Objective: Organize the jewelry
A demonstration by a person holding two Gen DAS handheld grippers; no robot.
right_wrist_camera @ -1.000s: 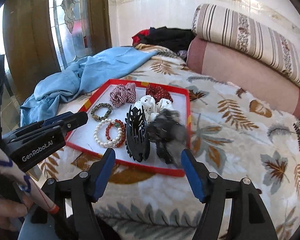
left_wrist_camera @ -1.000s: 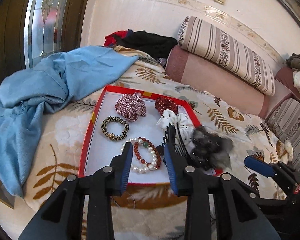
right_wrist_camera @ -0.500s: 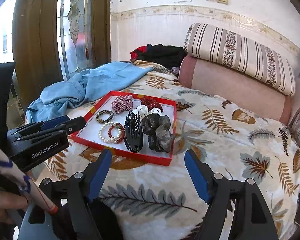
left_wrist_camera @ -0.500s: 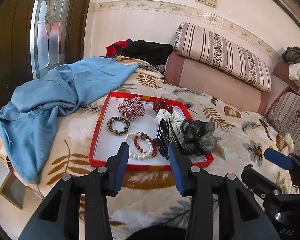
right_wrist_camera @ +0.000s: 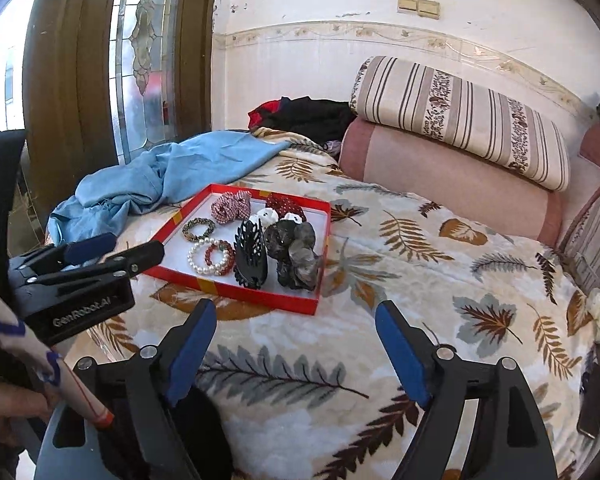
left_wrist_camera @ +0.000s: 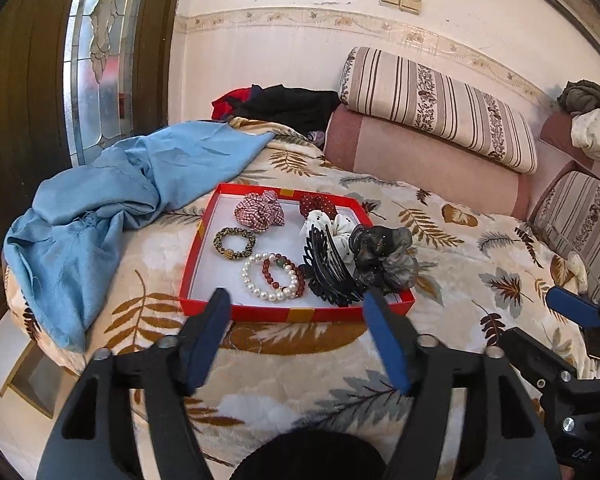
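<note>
A red tray (left_wrist_camera: 292, 313) (right_wrist_camera: 228, 290) lies on the leaf-patterned bed. It holds a pearl bracelet (left_wrist_camera: 260, 284), a red bead bracelet (left_wrist_camera: 296, 280), a leopard scrunchie (left_wrist_camera: 235, 243), a checked scrunchie (left_wrist_camera: 260, 212), a red dotted scrunchie (left_wrist_camera: 318, 204), a white scrunchie (left_wrist_camera: 342, 228), a black claw clip (left_wrist_camera: 326, 268) (right_wrist_camera: 252, 254) and a grey scrunchie (left_wrist_camera: 384, 256) (right_wrist_camera: 296, 252). My left gripper (left_wrist_camera: 300, 340) is open and empty, just in front of the tray. My right gripper (right_wrist_camera: 296, 356) is open and empty, further back over the blanket.
A blue cloth (left_wrist_camera: 112, 200) lies left of the tray, reaching the bed's edge. Striped and pink bolsters (left_wrist_camera: 432, 128) line the far side. Dark clothes (left_wrist_camera: 284, 104) are heaped in the corner. A phone (right_wrist_camera: 592, 404) lies at the right.
Both grippers have pulled back from the tray. The left gripper has opened wider. The black claw clip and grey scrunchie now rest in the tray.
</note>
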